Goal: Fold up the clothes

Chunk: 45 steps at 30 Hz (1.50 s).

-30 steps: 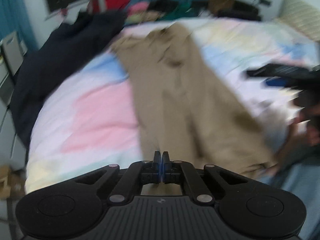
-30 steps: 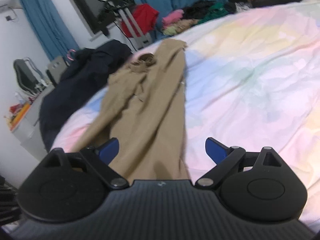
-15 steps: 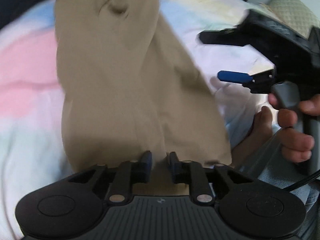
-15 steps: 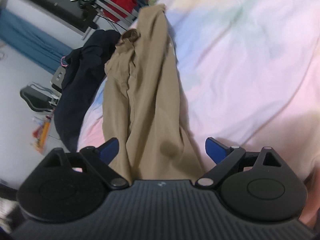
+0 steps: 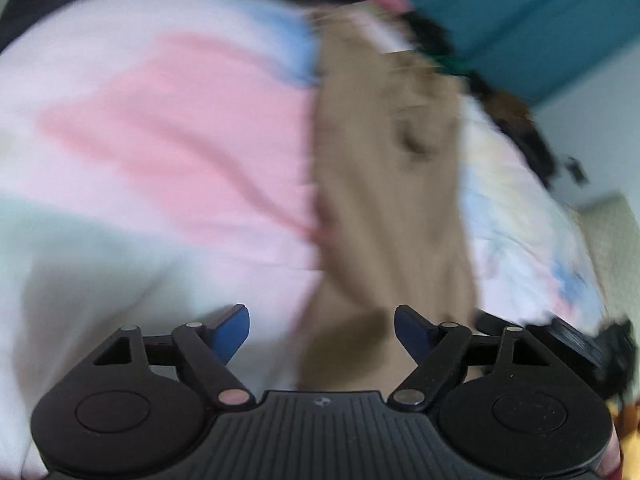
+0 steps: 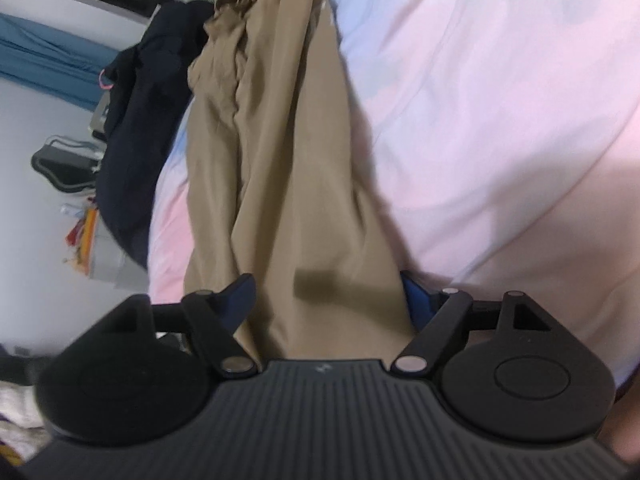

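Both the left gripper point(image 5: 322, 330) and right gripper point(image 6: 328, 296) are gaping wide, released, straddling the near end of the tan trousers point(image 6: 280, 140) lying on the pastel bedsheet point(image 6: 500, 120).

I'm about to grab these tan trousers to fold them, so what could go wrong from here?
The right gripper is open astride the bunched hem of the tan trousers; closing may catch only one layer. The left gripper is open with the hem to one side, so it could pinch the bedsheet instead. The left view is blurred, so aim is uncertain.
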{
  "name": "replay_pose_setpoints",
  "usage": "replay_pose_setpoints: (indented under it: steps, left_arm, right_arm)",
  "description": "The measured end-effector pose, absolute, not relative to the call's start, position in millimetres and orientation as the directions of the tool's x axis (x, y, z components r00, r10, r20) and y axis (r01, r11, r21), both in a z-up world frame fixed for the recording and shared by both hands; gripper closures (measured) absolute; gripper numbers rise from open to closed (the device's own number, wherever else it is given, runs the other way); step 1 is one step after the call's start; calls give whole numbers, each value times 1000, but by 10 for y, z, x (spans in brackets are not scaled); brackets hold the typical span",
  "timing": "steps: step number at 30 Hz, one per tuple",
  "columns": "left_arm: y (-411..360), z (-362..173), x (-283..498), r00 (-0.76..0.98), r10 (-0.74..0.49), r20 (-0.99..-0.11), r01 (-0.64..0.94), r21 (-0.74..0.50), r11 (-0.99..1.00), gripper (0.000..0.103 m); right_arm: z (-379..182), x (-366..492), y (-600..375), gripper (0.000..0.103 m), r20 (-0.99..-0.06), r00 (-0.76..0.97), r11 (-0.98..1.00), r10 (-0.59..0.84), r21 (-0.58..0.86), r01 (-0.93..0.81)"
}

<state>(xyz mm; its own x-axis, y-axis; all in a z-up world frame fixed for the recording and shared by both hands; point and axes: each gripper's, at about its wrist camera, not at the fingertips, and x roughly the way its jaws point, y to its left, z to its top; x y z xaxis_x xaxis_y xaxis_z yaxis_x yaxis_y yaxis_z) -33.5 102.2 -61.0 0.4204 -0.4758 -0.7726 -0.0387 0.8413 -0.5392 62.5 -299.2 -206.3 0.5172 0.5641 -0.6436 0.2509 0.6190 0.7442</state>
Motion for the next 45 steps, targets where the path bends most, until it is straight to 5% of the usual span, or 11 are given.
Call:
replay_pose_setpoints:
  steps: [11,16,19,25,27,31,45]
  left_arm:
    - [598,-602,-584,225,-559,-798,213,-519,828,21]
    - [567,-541,-765,149,-591,-793,274,-541,795,32]
    - [606,-518,-825,145,-613,-776,264,-567,780,31]
    - [538,-692,-620,150,-590,-793,206,-559,803,32]
    - [597,-675,-657,169,-581,-796,236,-540,808,45]
    - [618,-664,-703,206,-586,-784,247,-538,806,90]
    - [917,187,-914,468,-719,-514,223,-718,659,98]
  right_arm:
    - [-2044,417,-2537,35,-677,348,643,649,732,225]
    - [-2001,207,-2438,56,-705,366,674,608,701,233]
    - [-1977,137,-2377,60,-719,383,697,580,681,223]
    - [-1910,44,-2330,88,-738,425,733,525,645,214]
    - [-1897,-14,-2354,91,-725,455,735,517,649,200]
    - [-1825,-152,-2453,93,-666,529,689,526,698,193]
    - [-1088,-120,-2826,95,-409,703,527,582,848,58]
